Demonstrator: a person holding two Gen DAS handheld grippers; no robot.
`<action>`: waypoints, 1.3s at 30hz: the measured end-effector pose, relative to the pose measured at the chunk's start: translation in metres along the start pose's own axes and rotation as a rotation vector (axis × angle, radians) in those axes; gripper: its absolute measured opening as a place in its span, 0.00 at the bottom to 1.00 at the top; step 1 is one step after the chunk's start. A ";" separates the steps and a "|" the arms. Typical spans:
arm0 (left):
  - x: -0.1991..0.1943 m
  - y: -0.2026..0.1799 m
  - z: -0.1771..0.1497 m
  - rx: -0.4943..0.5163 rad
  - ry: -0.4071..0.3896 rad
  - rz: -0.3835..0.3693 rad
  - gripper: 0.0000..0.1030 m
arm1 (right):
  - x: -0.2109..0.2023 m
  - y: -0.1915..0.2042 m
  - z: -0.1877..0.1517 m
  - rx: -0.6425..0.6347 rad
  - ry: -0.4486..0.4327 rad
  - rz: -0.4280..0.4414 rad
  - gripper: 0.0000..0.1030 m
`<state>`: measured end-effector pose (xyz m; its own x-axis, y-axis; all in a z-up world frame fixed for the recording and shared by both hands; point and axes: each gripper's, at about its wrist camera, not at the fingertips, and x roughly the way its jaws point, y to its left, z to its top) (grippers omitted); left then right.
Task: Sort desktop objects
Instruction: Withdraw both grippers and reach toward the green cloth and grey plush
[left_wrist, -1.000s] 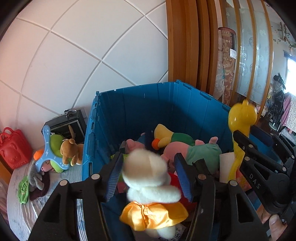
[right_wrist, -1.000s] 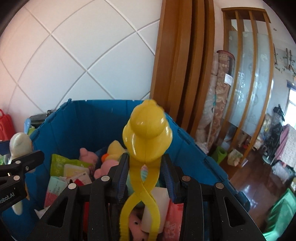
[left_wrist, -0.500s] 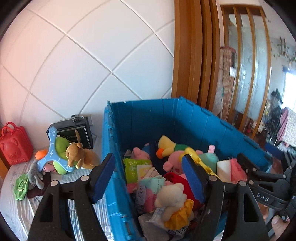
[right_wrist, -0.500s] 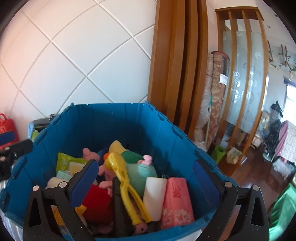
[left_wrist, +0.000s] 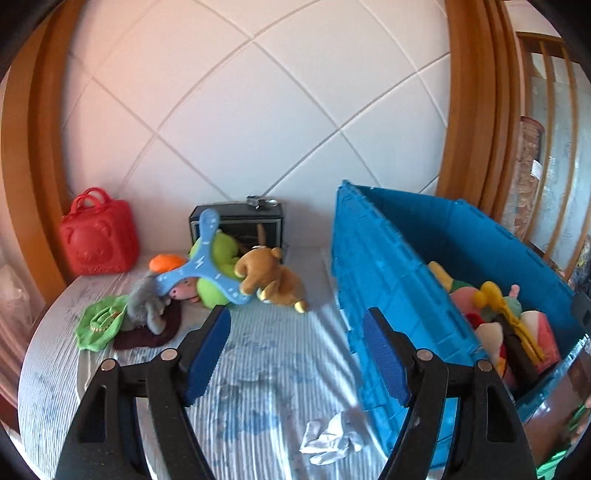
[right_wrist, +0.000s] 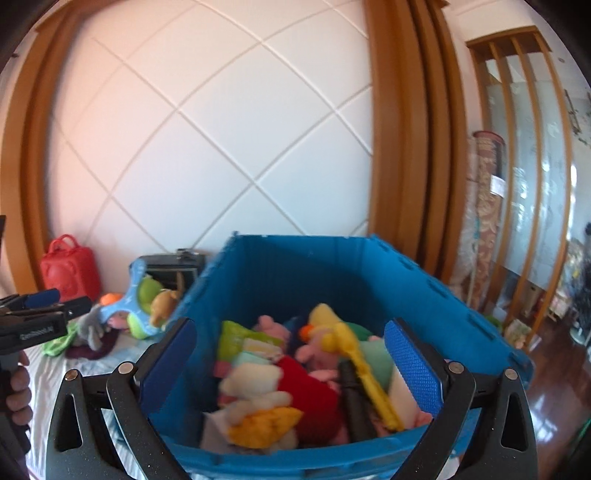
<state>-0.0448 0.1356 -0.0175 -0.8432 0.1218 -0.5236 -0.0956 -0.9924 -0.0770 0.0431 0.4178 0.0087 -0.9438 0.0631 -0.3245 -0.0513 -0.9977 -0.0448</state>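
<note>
Two views, both my grippers empty. Left wrist: left gripper (left_wrist: 295, 354) spread wide over the striped cloth (left_wrist: 266, 369); brown plush (left_wrist: 271, 278) and blue boomerang toy (left_wrist: 201, 264) lie ahead, blue crate (left_wrist: 380, 295) to the right. Right wrist: right gripper (right_wrist: 290, 365) agape at the crate (right_wrist: 317, 266); yellow tongs (right_wrist: 364, 363) lie inside among plush toys, whether apart or together I cannot tell.

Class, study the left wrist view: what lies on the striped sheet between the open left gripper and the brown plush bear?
Nothing: in the left wrist view only bare striped sheet separates the left gripper from the brown plush bear.
</note>
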 end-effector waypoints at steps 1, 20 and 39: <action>0.002 0.015 -0.004 -0.019 0.017 0.006 0.72 | 0.001 0.010 -0.001 -0.010 0.000 0.016 1.00; 0.050 0.324 -0.072 -0.250 0.247 0.324 0.72 | 0.061 0.225 0.010 -0.098 0.097 0.219 1.00; 0.199 0.463 -0.070 -0.277 0.395 0.344 0.72 | 0.269 0.442 -0.040 -0.212 0.502 0.415 1.00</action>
<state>-0.2198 -0.2983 -0.2162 -0.5352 -0.1576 -0.8299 0.3351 -0.9415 -0.0373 -0.2204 -0.0050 -0.1359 -0.6032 -0.2684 -0.7510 0.3955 -0.9184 0.0105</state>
